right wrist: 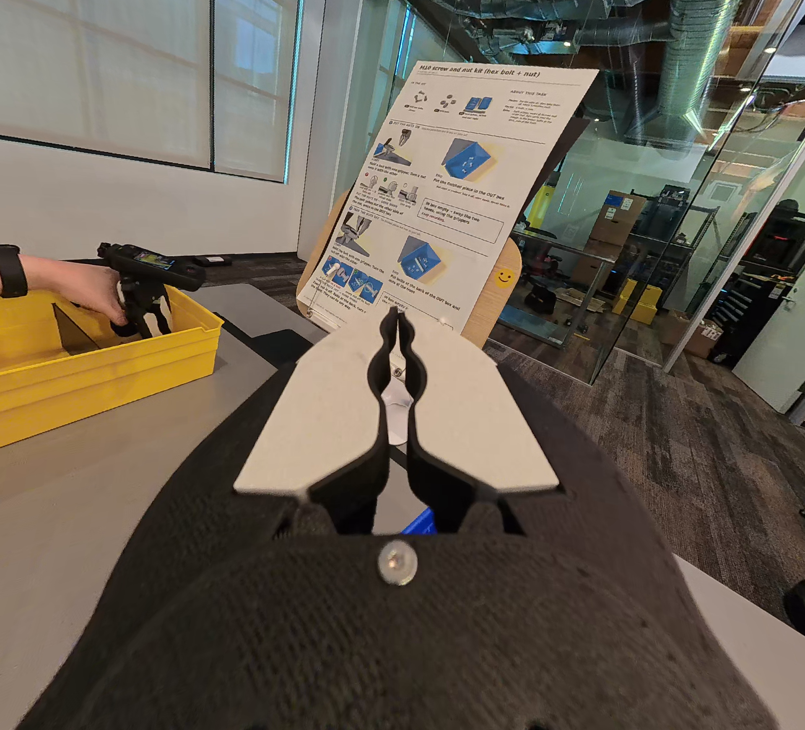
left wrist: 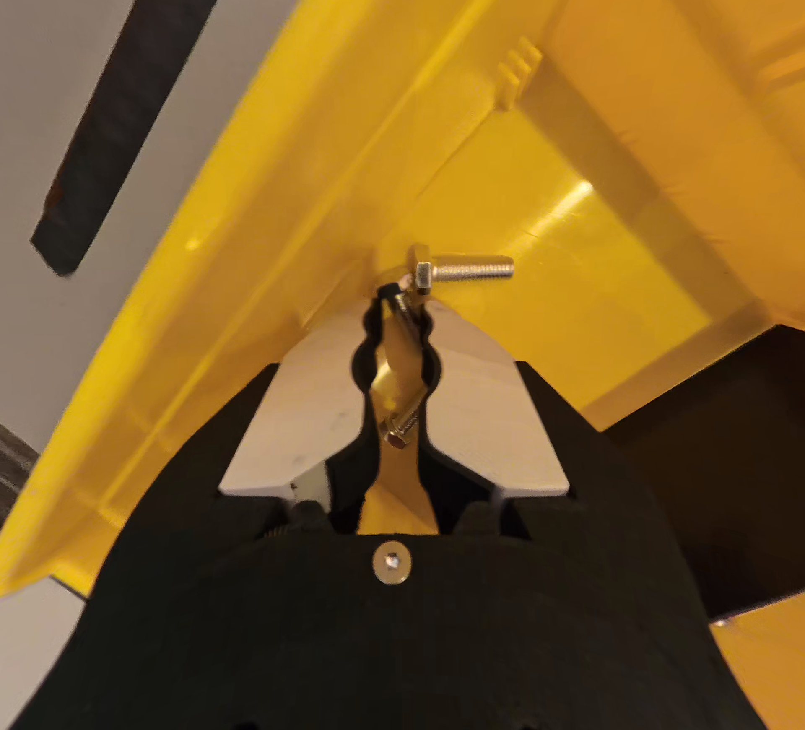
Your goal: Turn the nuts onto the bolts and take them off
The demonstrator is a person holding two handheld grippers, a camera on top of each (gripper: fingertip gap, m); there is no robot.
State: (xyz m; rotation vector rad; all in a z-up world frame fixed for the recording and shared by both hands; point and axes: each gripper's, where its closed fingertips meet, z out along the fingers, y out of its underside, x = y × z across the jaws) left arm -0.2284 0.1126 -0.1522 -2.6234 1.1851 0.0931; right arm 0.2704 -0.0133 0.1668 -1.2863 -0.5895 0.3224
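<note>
My left gripper (left wrist: pixel 403 301) is down inside a yellow bin (left wrist: pixel 566 317), its tips near the corner by the wall. The jaws are nearly closed on the threaded shaft of a small bolt (left wrist: pixel 406 310). A second silver bolt (left wrist: pixel 466 271) lies flat on the bin floor just beyond the tips, with a hex piece (left wrist: pixel 419 252) by its head. A third bolt (left wrist: pixel 400 426) shows through the gap between the fingers. My right gripper (right wrist: pixel 397 312) is shut and empty above the grey table (right wrist: pixel 130 469). The right wrist view shows the left gripper (right wrist: pixel 143 308) in the yellow bin (right wrist: pixel 109 373), held by a hand.
An instruction sheet (right wrist: pixel 457 186) on a wooden stand stands at the table's far edge, straight ahead of my right gripper. A dark divider (right wrist: pixel 74 334) splits the yellow bin. A bit of something blue (right wrist: pixel 420 524) shows under my right gripper. Glass walls and carpet lie beyond. The left gripper's tips are roughly 60 cm from the right gripper's.
</note>
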